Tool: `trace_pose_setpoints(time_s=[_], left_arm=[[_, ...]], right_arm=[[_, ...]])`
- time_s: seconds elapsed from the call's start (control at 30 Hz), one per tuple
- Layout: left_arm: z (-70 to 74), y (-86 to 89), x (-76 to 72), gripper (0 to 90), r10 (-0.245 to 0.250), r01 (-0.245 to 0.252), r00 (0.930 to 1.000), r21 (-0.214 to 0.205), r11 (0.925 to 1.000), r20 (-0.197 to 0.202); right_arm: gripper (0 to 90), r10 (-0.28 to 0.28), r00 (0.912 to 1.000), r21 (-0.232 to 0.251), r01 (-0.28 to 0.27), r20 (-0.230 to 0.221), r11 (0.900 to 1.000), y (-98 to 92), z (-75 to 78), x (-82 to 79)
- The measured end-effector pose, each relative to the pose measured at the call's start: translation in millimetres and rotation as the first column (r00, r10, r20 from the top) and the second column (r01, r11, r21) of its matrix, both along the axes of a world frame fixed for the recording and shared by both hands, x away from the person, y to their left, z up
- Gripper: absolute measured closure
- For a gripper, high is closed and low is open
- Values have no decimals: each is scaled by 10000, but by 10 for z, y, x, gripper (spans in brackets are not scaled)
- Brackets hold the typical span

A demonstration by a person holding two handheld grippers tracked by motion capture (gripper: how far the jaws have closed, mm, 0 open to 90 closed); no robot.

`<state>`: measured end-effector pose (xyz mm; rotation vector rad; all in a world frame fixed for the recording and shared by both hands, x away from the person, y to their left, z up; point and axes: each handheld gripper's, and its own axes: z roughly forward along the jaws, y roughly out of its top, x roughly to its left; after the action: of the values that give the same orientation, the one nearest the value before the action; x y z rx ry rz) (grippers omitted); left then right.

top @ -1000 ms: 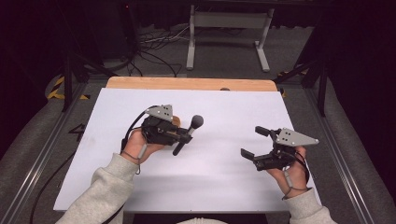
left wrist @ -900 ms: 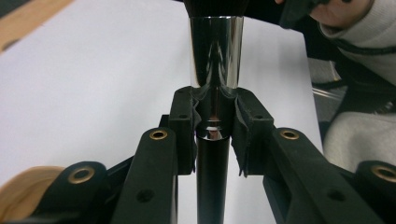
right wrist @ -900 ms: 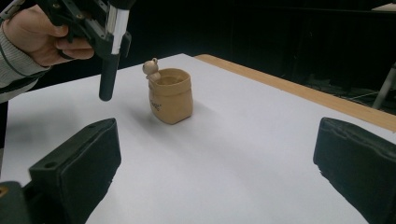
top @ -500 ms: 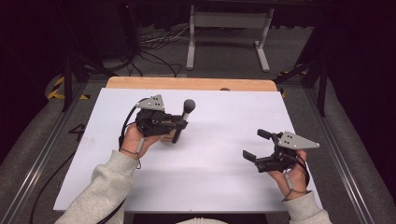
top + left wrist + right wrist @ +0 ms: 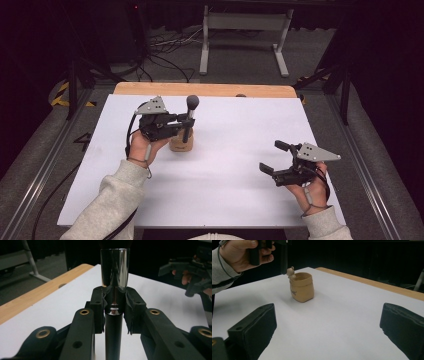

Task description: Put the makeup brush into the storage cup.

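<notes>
One long black makeup brush (image 5: 189,116) with a shiny chrome ferrule and a dark round head is the thing being worked on. It stands upright, head up, its lower end at the mouth of a small tan sack-shaped holder (image 5: 181,142) — a pot with a rolled rim and a tiny bear figure on its edge, as the right gripper view shows. Whether the handle tip is already inside the rim or just above it cannot be told.

The left gripper (image 5: 186,120) pinches the brush from the side, its jaws pressed on the stem where chrome meets black handle. Gripping there, near the middle, likely keeps the brush vertical and leaves the bottom end free to go down into the pot.

The holder sits on the white table sheet (image 5: 230,200), toward the far left part of it, in front of the bare wooden strip (image 5: 260,90) along the table's far edge.

The right gripper (image 5: 275,157) hovers low over the near right of the sheet, well apart from the holder, jaws spread wide and empty — apparently parked clear, aimed at the pot.
</notes>
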<state>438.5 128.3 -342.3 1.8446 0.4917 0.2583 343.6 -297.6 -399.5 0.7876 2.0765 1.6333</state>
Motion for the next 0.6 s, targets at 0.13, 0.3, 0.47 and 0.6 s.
trace_pose_setpoints(time_s=[0.13, 0.3, 0.47, 0.6], left_arm=[[-36, 19, 34, 722, 512, -511, 9987, -303, 9982, 42], [-77, 35, 99, 722, 1035, -1030, 9946, -635, 9927, 47], [-92, 29, 121, 721, 1482, -1462, 9887, -792, 9861, 203], [-120, 45, 162, 720, 1930, -1915, 9812, -875, 9776, 86]], right_arm=[[11, 62, 10000, -37, -62, 44, 10000, 13, -1, -4], [11, 86, 10000, 29, -87, 34, 10000, 11, -7, -2], [10, 102, 9999, 26, -102, 39, 9999, 8, -9, -4], [10, 121, 9999, 25, -121, 36, 9999, 6, -13, -4]])
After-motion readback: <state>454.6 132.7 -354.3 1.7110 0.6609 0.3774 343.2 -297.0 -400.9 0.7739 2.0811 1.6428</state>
